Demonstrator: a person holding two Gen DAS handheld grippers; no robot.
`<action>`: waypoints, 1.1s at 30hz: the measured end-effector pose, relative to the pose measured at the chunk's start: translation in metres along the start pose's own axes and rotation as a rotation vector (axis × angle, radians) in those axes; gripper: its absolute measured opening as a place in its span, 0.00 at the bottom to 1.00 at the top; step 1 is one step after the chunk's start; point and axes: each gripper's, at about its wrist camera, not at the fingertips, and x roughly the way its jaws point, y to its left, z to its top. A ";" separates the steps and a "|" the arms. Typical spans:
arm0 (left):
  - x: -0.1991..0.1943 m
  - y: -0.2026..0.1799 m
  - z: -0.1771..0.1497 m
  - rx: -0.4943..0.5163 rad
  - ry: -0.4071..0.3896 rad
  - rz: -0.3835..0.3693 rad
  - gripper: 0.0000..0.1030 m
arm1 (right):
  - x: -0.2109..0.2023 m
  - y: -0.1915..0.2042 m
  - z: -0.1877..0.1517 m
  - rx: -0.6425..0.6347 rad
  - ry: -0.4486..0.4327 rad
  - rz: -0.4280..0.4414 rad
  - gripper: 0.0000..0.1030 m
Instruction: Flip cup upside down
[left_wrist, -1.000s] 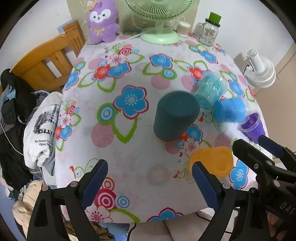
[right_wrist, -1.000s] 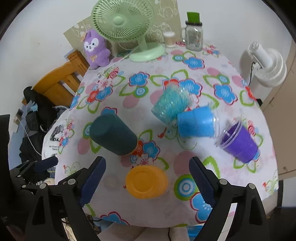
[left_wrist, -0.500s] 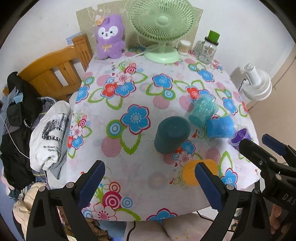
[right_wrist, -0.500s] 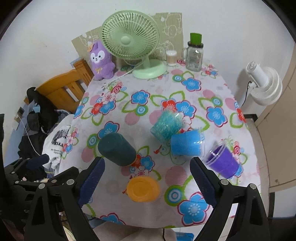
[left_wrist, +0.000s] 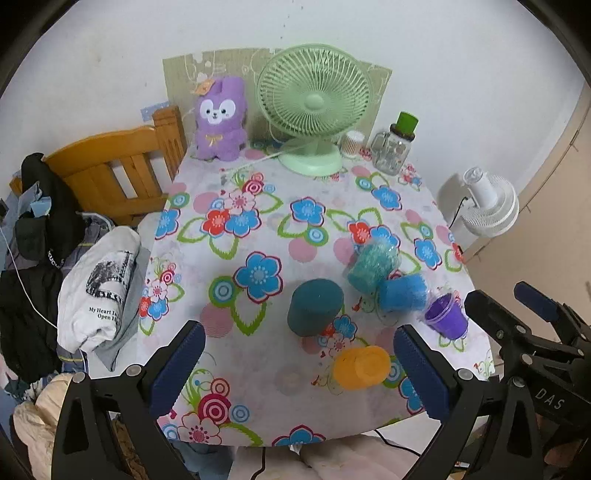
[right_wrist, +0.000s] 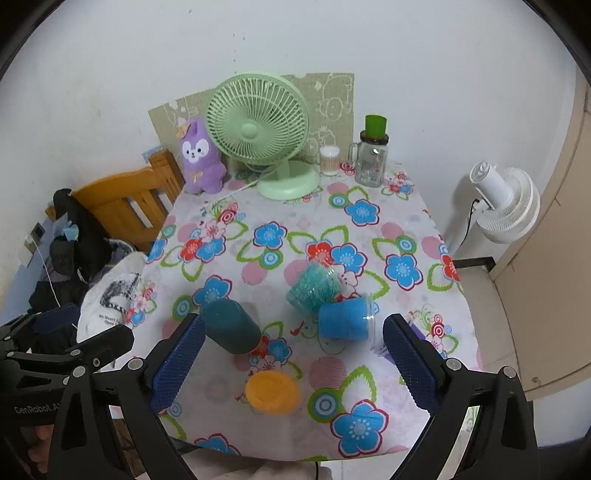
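Dark teal cup (left_wrist: 314, 307), matte, upside down, base up, on floral tablecloth (left_wrist: 258, 229)

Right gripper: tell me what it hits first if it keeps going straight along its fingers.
Probably the orange cup, upside down on the floral tablecloth. It sits nearest, low between the open fingers of the right gripper. The dark teal cup stands off to the left. Depth is uncertain through the fisheye.
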 end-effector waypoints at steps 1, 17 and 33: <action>-0.002 -0.001 0.000 0.002 -0.002 -0.001 1.00 | -0.002 0.000 0.000 0.002 -0.003 -0.001 0.95; -0.022 -0.014 0.000 0.018 -0.049 0.005 1.00 | -0.025 -0.006 -0.001 0.003 -0.058 -0.040 0.96; -0.023 -0.018 0.002 0.028 -0.063 0.014 1.00 | -0.025 -0.007 -0.001 0.007 -0.060 -0.064 0.96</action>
